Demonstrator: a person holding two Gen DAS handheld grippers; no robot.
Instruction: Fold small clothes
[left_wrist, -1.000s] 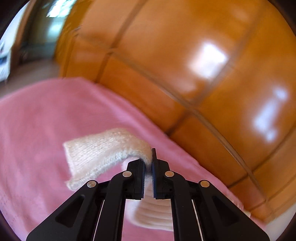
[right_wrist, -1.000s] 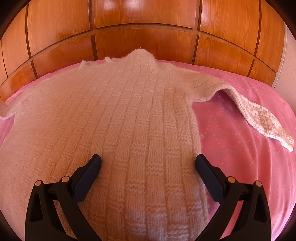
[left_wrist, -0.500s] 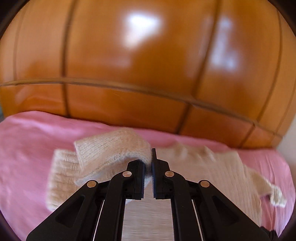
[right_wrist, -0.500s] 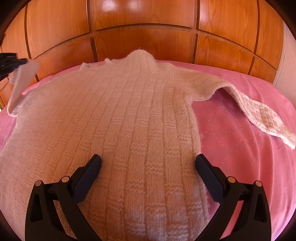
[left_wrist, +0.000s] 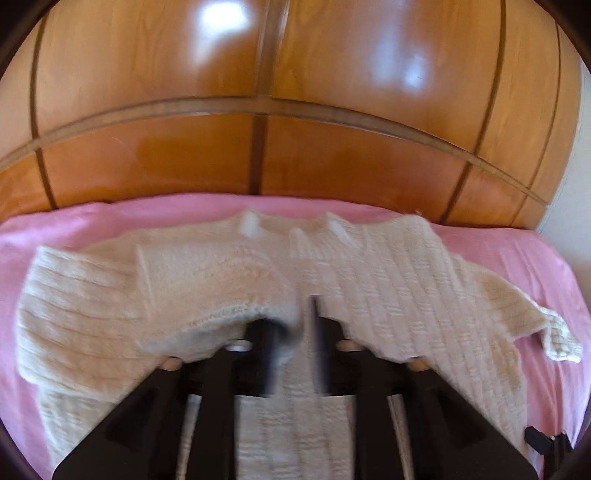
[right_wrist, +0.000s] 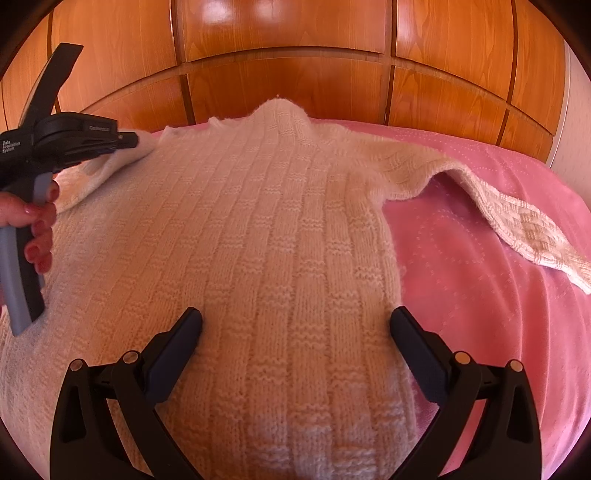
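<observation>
A cream knitted sweater (right_wrist: 258, 240) lies flat on the pink bedspread (right_wrist: 480, 314), its neck toward the headboard. Its left sleeve (left_wrist: 147, 295) is folded in over the body, and the cuff end drapes on one finger of my left gripper (left_wrist: 295, 325). The jaws are opening and a gap shows between them, though the picture is blurred. In the right wrist view the left gripper (right_wrist: 135, 142) comes in from the left, held by a hand (right_wrist: 40, 229). My right gripper (right_wrist: 295, 325) stands wide open over the sweater's lower body. The other sleeve (right_wrist: 517, 229) stretches out to the right.
A glossy wooden panelled headboard (right_wrist: 295, 74) runs along the far edge of the bed. Bare pink bedspread (left_wrist: 535, 266) shows to the right of the sweater, and a strip of it (left_wrist: 110, 214) lies behind the neck.
The left gripper has swung right, carrying the sleeve from the bed's side over the sweater's body, and its jaws have parted. The right gripper has not moved.
</observation>
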